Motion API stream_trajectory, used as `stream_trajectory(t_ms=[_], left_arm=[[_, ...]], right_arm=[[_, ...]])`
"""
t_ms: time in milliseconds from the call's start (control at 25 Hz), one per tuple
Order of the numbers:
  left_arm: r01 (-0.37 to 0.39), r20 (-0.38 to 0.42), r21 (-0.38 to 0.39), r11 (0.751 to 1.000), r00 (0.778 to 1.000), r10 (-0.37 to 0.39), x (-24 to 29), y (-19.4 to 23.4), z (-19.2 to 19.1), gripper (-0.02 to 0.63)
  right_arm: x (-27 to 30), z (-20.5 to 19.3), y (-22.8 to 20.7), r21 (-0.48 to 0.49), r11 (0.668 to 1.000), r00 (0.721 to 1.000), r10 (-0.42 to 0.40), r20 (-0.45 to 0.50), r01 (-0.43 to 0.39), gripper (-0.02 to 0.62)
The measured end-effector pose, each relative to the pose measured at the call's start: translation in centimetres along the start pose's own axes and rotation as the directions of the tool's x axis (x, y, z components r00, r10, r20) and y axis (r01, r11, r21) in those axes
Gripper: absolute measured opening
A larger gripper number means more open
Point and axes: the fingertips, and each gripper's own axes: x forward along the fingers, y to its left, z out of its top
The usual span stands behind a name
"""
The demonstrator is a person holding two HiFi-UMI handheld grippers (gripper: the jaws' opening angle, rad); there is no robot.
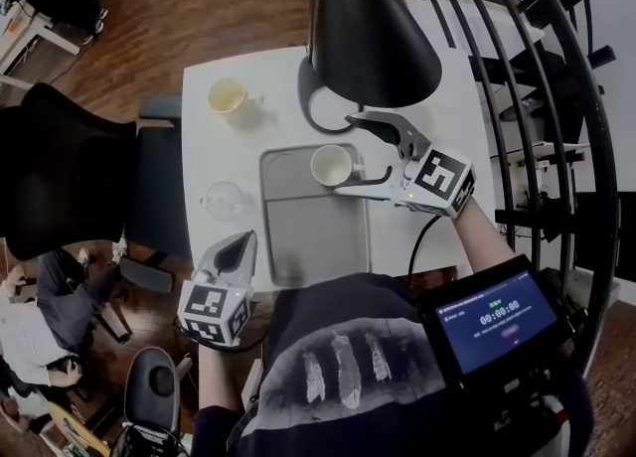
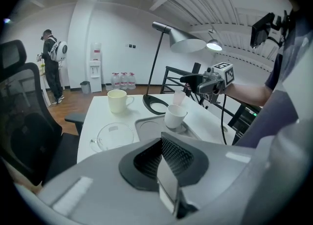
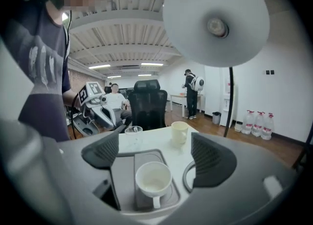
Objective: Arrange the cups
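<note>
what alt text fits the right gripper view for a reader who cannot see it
The right gripper's open tongs frame an upright white ceramic mug on a grey tray, without touching it. Behind it on the white table stand a cream ceramic mug and a clear glass cup.

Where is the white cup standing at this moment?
In the head view the white cup stands in the far right corner of the grey tray, near the lamp base.
</note>
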Motion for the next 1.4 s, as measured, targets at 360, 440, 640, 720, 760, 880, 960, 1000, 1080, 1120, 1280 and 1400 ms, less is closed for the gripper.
stream_trajectory(t_ms=[360,440,640,720,760,880,960,1000,1080,1120,1280,1400], left_arm=[[0.024,-0.003,0.035,0.999,1.0,-0.024,1.0,-0.5,-0.3,0.015],[0.025,0.001,0.039,0.999,1.0,-0.025,1.2,-0.5,-0.2,0.015],[0.023,0.012,0.045,0.999,1.0,-0.024,1.4,-0.4,0.0,0.015],[0.025,0.014,0.047,0.999,1.0,-0.025,1.6,-0.3,0.0,0.015],[0.026,0.015,0.048,0.999,1.0,-0.026,1.7,-0.3,0.1,0.015],[0.028,0.022,0.052,0.998,0.999,-0.029,2.0,-0.1,0.3,0.015],[0.027,0.036,0.056,0.998,0.999,-0.029,1.9,-0.2,0.6,0.015],[0.026,0.048,0.055,0.998,0.998,-0.029,1.7,-0.4,0.9,0.015],[0.031,0.081,0.045,0.999,0.996,-0.035,0.9,-1.2,1.9,0.015],[0.036,0.099,0.037,0.999,0.994,-0.04,0.5,-1.7,2.5,0.015],[0.038,0.154,0.036,0.999,0.987,-0.043,-0.2,-2.1,4.7,0.015],[0.03,0.165,0.044,0.999,0.986,-0.037,-0.1,-2.1,5.2,0.015]], right_arm=[[-5.1,1.6,-0.5,0.031,0.995,0.992,-0.093,0.084,0.09,0.403],[-6.1,1.3,-0.7,0.038,0.993,0.989,-0.119,0.087,0.116,0.347],[-8.1,0.4,-1.4,0.065,0.98,0.975,-0.193,0.11,0.187,0.108],[-8.6,-0.1,-1.4,0.069,0.977,0.971,-0.211,0.111,0.204,0.028],[-8.7,-0.4,-1.3,0.069,0.975,0.97,-0.219,0.108,0.212,0.003],[-8.9,-1.0,-1.4,0.087,0.967,0.964,-0.247,0.098,0.238,0.003],[-9.4,-1.7,-1.2,0.094,0.964,0.962,-0.258,0.093,0.25,0.003],[-9.8,-1.9,-0.9,0.097,0.962,0.96,-0.263,0.095,0.254,0.003],[-10.7,-1.9,-0.1,0.106,0.96,0.958,-0.269,0.099,0.259,0.003],[-11.1,-1.9,0.3,0.111,0.959,0.958,-0.271,0.097,0.26,0.003],[-11.6,-2.4,1.1,0.124,0.957,0.957,-0.275,0.091,0.263,0.003],[-11.6,-2.8,1.1,0.129,0.958,0.958,-0.271,0.094,0.258,0.003]])
